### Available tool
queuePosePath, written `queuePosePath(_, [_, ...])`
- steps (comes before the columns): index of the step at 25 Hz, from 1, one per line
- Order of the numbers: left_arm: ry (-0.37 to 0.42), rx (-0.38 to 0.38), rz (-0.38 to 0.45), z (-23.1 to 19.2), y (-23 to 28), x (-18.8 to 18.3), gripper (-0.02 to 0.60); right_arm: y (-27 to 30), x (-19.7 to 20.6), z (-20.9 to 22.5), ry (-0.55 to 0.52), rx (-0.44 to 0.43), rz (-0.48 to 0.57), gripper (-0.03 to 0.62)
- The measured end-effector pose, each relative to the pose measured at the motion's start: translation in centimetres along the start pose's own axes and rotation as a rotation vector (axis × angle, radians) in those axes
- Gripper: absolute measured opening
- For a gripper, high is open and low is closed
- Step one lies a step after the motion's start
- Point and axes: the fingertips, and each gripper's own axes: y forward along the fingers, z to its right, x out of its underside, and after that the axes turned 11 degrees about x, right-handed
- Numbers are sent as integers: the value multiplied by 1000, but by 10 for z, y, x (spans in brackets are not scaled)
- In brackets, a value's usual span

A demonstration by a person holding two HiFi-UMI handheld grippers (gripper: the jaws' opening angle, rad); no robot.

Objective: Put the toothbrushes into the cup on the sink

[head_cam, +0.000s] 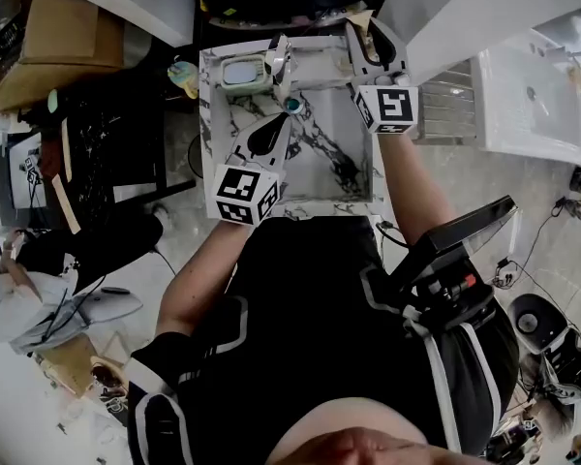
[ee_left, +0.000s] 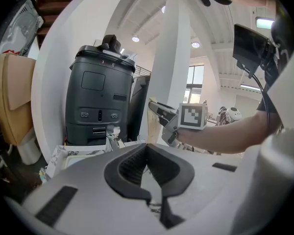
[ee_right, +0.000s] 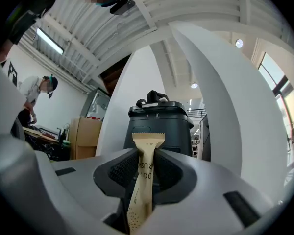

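The right gripper (ee_right: 147, 161) pinches a paper-wrapped toothbrush (ee_right: 148, 142) partway along its length, with the serrated end standing up past the pads; gripped like that, I judge, the packet is kept stiff and one end is free to lead into an opening. In the head view the right gripper (head_cam: 366, 48) hangs at the far right corner of the sink (head_cam: 305, 204), while the cup (head_cam: 242, 72) stands at the far left corner; so the toothbrush is not yet in the cup and has to go left. The left gripper (ee_left: 148, 166) has its jaws pressed together with nothing seen between them; it lies over the sink's left half, near the cup, probably parked out of the way or ready to steady the cup. The packet will likely need tipping end-down over the rim.
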Motion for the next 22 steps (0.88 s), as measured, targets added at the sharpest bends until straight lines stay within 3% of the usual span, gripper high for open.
queuePosePath(6, [-3,21,-18,0,0,6,6,-6,4,-6,-120,20,-5,109])
queuePosePath(11, [6,39,-13,-1,-4,3,6,-3,2,-18,-144,7,-10,109])
queuePosePath(22, [21,71,-6,-13,-25,5,6,-11,-9,-23,-182,109,-1,109])
